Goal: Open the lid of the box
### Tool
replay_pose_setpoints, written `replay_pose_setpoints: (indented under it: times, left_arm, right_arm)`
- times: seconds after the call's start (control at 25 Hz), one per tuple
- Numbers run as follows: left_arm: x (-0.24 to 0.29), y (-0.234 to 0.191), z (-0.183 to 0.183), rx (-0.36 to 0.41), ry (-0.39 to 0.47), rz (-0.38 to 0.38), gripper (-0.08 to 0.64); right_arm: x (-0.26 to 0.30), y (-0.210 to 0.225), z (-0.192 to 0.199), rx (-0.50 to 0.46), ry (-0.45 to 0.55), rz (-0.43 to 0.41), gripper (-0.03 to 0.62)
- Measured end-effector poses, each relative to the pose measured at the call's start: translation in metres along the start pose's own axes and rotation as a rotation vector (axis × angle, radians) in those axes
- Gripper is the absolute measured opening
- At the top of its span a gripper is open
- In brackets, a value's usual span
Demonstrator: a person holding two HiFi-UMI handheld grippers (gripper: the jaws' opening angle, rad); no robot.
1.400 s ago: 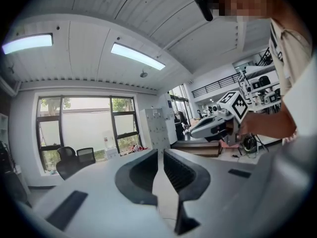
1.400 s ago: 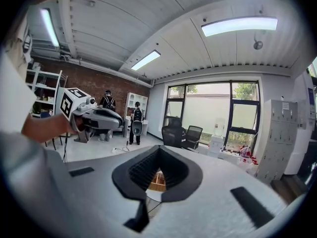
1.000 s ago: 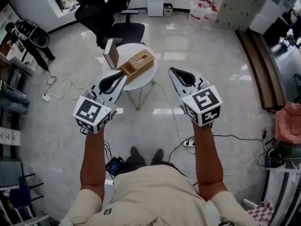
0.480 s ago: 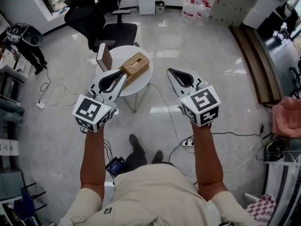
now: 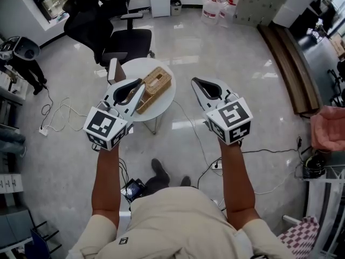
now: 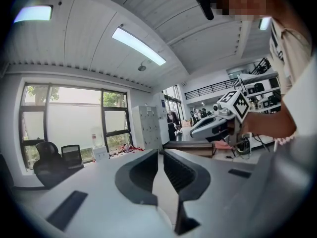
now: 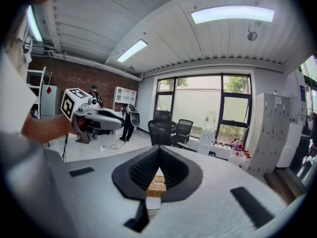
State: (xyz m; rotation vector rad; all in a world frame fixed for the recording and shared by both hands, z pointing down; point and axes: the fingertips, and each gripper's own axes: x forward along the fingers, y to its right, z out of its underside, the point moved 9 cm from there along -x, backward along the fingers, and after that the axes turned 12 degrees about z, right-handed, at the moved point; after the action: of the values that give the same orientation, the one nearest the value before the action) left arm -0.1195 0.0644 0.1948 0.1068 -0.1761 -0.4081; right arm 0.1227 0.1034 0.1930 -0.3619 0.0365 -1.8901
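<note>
Wicker box (image 5: 158, 84) is brought closer now, not yet touched; left gripper (image 5: 141, 83) and right gripper (image 5: 195, 80) are held closed, empty.

No legible text or labels anywhere

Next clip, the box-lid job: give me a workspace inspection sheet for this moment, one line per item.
Surface: small round white table on a glossy floor.
Job's things: woven box lies on the table; its lid looks down.
Clutter: a brown upright panel at the table's left edge; I cannot tell what it is.
Grippers: left gripper shut, empty, in the air beside the box; right gripper shut, empty, over the floor right of the table. Neither touches the box.
Cables: loose floor cables left of the table; power strip with leads on the right.
Surroundings: black office chair behind the table; water bottles farther back; a person stands far left.
</note>
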Motion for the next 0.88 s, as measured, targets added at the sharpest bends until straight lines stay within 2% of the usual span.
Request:
replay_pose_setpoints:
  times: [0.6,0.88]
  left_arm:
    - [0.016,-0.107,0.017,-0.019,0.011,0.058,0.037]
    - [0.028,-0.141,0.026,-0.039,0.000,0.052,0.037]
  right_arm:
    - [0.090,-0.001,-0.013,0.016,-0.041,0.069,-0.008]
    - [0.129,0.007,-0.014,0.023,-0.052,0.052,-0.008]
